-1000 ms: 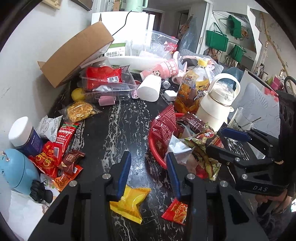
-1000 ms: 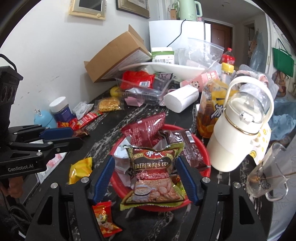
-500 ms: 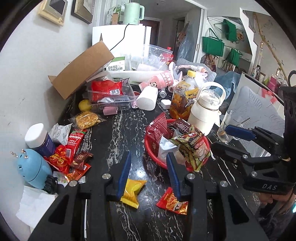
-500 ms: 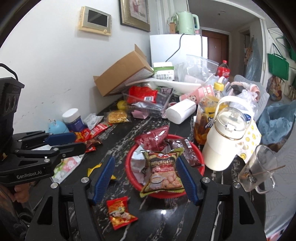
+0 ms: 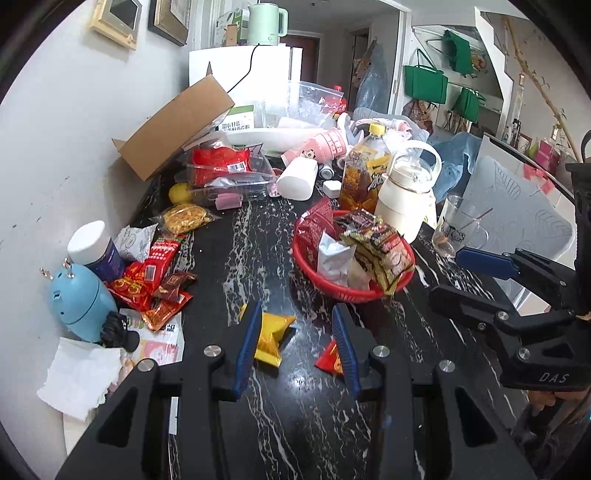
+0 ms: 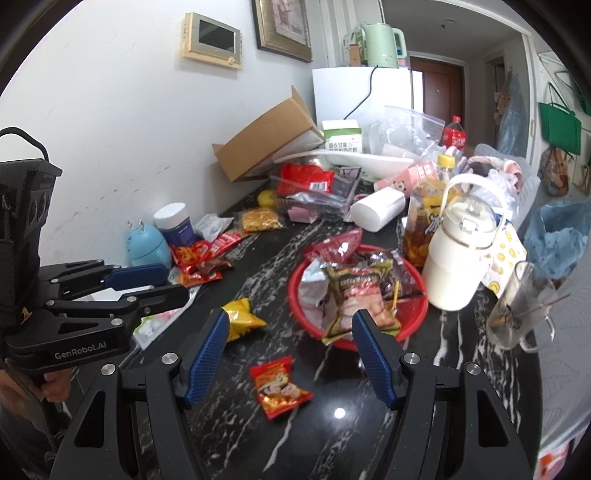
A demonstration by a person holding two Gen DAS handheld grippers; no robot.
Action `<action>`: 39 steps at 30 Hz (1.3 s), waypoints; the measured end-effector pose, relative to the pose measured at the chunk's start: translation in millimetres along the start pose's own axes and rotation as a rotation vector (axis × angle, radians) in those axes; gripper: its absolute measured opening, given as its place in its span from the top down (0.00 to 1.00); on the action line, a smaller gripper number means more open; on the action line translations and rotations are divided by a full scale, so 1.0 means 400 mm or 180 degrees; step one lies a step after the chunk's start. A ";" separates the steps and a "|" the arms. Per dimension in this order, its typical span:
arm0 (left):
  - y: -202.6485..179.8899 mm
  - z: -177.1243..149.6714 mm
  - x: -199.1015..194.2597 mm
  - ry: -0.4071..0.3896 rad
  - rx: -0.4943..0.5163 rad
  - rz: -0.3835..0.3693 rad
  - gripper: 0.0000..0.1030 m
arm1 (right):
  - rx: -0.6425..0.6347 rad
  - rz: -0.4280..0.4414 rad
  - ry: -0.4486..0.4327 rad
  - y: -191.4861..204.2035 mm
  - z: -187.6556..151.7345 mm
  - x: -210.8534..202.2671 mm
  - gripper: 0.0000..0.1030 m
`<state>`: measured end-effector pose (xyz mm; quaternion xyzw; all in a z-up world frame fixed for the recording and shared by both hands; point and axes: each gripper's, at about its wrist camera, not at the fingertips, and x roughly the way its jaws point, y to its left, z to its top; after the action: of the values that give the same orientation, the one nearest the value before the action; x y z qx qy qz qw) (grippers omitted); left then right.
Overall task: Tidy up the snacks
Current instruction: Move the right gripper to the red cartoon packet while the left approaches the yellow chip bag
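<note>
Nearby, a red basket (image 6: 413, 317) holds several snack packets (image 6: 351, 295).

I'm looking into a lived-in home, prob. a flat's dining/entry area. At 12 o'clock a white mini fridge (image 6: 362, 96) carries a mint-green electric kettle (image 6: 382, 44), cord hanging down. At 11, on the wall, an intercom panel (image 6: 212, 40) and a framed picture (image 6: 284, 27). Behind the fridge a brown entrance door (image 6: 439, 88). At 2 o'clock green tote bags (image 5: 424, 83) hang by a staircase. The black marble-look table (image 5: 303, 413) is household clutter: cardboard box (image 5: 173, 125), iced-tea bottle (image 5: 364, 173), cream jug w/ handle (image 5: 406, 188), glass mug (image 5: 456, 229), red snack basket (image 5: 351, 291), loose snack packets (image 5: 147, 269) at 9.
</note>
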<state>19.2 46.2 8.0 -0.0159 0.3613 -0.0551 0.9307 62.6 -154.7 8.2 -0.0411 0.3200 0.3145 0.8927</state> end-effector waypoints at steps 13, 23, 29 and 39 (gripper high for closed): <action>0.035 -0.072 0.071 0.0318 -0.0114 0.0028 0.44 | 0.0104 0.0087 0.0408 0.017 -0.095 0.079 0.33; 0.076 -0.066 0.138 0.0396 -0.0206 0.0045 0.30 | 0.0105 0.0184 0.0721 0.017 -0.128 0.172 0.33; 0.091 -0.061 0.204 0.0515 -0.0193 0.0044 0.30 | 0.0092 0.0224 0.0892 0.008 -0.133 0.228 0.33; 0.118 -0.046 0.311 0.0721 -0.0141 -0.0007 0.30 | 0.0093 0.0263 0.1154 -0.007 -0.141 0.308 0.33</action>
<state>102.4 79.1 -92.4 -0.0305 0.4653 -0.0496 0.8832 107.0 -106.6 -110.4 -0.0710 0.4817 0.3336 0.8073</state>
